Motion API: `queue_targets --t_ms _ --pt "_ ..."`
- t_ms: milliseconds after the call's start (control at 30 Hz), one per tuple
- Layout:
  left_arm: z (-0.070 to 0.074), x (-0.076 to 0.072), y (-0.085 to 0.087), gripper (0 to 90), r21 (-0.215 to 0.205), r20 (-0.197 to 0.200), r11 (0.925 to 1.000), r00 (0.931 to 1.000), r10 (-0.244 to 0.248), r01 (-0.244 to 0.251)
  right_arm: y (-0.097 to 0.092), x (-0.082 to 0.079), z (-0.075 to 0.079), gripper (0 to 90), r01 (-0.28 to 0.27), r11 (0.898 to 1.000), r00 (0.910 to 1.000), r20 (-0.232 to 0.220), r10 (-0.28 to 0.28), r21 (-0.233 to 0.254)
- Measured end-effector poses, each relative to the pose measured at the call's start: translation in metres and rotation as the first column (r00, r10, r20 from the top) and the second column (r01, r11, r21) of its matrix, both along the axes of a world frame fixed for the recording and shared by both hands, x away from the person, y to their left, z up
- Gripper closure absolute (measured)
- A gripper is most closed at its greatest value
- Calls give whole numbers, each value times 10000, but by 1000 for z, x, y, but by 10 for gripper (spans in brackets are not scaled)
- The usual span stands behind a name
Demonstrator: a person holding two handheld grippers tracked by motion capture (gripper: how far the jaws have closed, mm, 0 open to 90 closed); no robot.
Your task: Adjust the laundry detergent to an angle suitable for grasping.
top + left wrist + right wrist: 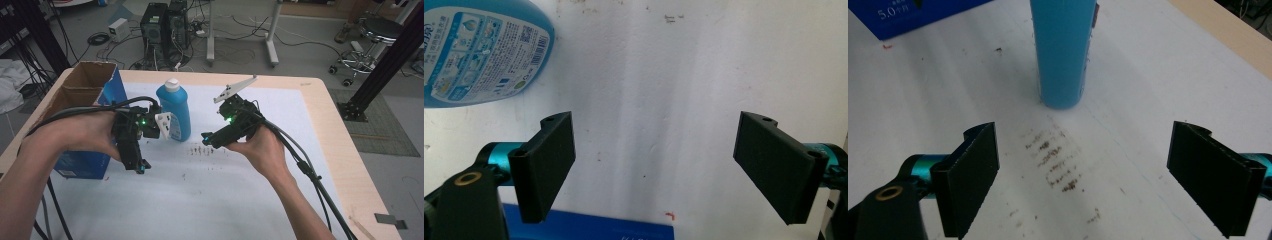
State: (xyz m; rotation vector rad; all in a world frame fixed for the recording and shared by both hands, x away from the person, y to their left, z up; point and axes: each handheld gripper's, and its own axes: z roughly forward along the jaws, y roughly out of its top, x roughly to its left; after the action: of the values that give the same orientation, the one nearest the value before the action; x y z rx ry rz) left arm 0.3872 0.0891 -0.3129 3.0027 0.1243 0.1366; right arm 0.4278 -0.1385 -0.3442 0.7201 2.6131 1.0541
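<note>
A blue bottle (pixel 173 107) with a white cap stands upright on the white mat, between my two grippers. My left gripper (pixel 139 166) points down at the mat just left of the bottle. In the left gripper view its jaws stand wide apart with nothing between them (pixel 659 170), and the bottle's label (pixel 479 55) shows at the upper left. My right gripper (pixel 207 139) points left, a little to the right of the bottle's base. Seen from the right gripper view, this gripper (pixel 1083 180) is open and empty, with the bottle (pixel 1060 50) straight ahead.
An open blue box (pixel 85 100) with a brown inside stands at the table's left, close behind my left hand. Dark smudges (pixel 1055 160) mark the white mat (pixel 200 200) in front of the bottle. The bare wooden table edge (pixel 345 150) runs along the right.
</note>
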Motion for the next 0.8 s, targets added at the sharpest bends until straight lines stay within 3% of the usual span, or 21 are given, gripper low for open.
queue_targets --t_ms 333,800 --pt "-1 0 3 170 38 -27 10000 10000 66 -66 16 10 -6 125 133 9990 9999 -7 -132 438" --pt "-1 1 8 170 14 -77 9998 9998 200 -200 48 26 -10 125 44 9980 10000 -19 -43 634"
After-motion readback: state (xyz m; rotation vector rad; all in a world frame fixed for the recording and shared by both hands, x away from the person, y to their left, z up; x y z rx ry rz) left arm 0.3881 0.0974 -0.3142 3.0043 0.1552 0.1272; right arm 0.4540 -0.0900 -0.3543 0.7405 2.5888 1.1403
